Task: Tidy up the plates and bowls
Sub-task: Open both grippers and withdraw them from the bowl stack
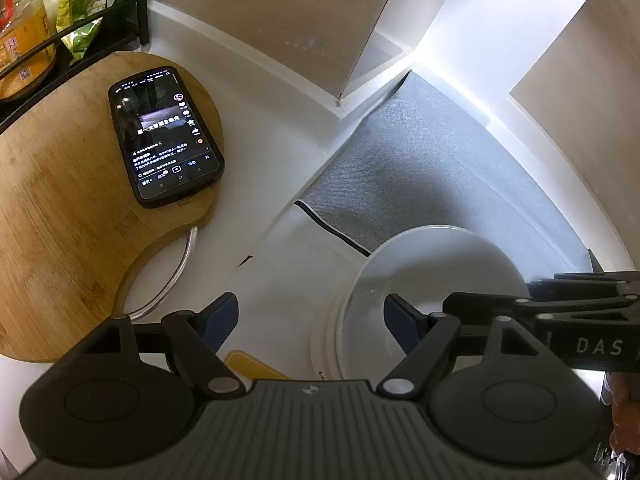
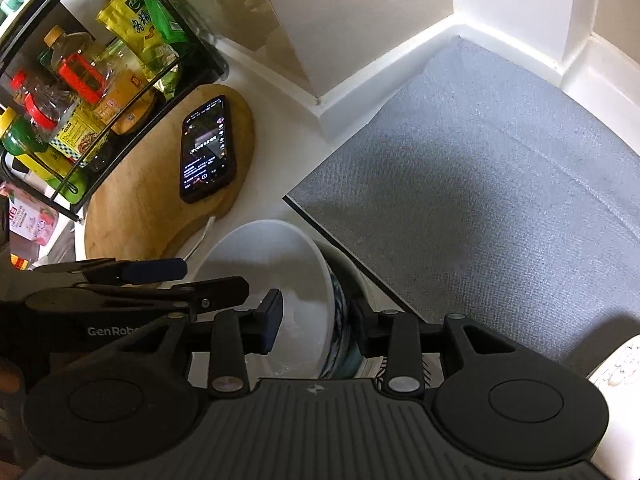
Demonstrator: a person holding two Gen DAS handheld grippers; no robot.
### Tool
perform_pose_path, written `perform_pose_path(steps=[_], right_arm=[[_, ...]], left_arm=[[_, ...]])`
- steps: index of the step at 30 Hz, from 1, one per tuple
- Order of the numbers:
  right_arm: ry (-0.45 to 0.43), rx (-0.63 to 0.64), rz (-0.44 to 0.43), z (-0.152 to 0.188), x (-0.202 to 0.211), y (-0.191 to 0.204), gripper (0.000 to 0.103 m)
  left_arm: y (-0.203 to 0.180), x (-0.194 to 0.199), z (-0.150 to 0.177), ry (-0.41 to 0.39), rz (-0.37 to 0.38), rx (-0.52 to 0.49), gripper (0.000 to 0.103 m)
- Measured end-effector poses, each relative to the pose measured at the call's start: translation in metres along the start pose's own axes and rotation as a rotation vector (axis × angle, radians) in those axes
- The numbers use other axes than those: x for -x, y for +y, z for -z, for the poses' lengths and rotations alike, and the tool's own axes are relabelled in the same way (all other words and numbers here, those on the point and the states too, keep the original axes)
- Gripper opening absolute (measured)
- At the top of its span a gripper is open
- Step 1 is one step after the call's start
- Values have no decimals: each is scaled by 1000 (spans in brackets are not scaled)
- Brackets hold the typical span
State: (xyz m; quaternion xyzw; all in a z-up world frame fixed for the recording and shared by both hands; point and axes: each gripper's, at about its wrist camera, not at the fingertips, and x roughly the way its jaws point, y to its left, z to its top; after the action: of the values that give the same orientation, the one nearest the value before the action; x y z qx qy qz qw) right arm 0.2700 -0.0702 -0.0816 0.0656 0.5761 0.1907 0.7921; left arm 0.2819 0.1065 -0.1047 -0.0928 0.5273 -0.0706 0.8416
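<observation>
Between the right gripper's (image 2: 316, 322) pinching jaws sits a white bowl's (image 2: 280, 280) rim; left gripper (image 1: 310, 316) spread wide; grey mat (image 2: 480, 184) beside.

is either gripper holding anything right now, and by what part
Left hand-held gripper is open, holding nothing. Right hand-held gripper straddles the white bowl's near rim; whether its pads press it cannot be told.

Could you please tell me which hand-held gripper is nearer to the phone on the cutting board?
Left. The left hand-held gripper sits between the phone and the white bowl; the right hand-held gripper straddles the bowl's far rim.
</observation>
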Motion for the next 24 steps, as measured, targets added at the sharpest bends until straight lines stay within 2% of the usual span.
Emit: perform_pose_path(steps=[3,6,9,11,12,13,16,18,20,24], right_arm=[[16,-55,-41,-4,1,-7,46],[48,-109,-80,-10,1,-15,46],[66,-72,-67,-14,3,-11,46],[72,-39,-51,-17,5,-6,46],[72,-40,-52,-19,7,-6,50],[73,-64,-66,-21,9,-9,54],[78,-136,-99,-27,13,-19,57],[68,-117,-67,-31,16,-19,62],[68,-103,-42,-33,17,-20,63],[64,-69,-14,-31,19,-20,66]], left_arm=[[-2,1,-1,7,3,-4,87],[-7,3,-4,35,6,-22,93],[-12,6,-7,55,-26,-59,95],[-13,7,-10,65,-49,-63,100],[-12,9,-12,62,-64,-59,100],[-11,10,-14,62,-80,-59,100],[-10,14,-20,54,-155,-67,101],[-10,15,-22,36,-193,-70,102],[-8,14,-23,37,-215,-71,103],[-2,14,-24,62,-208,-41,103]])
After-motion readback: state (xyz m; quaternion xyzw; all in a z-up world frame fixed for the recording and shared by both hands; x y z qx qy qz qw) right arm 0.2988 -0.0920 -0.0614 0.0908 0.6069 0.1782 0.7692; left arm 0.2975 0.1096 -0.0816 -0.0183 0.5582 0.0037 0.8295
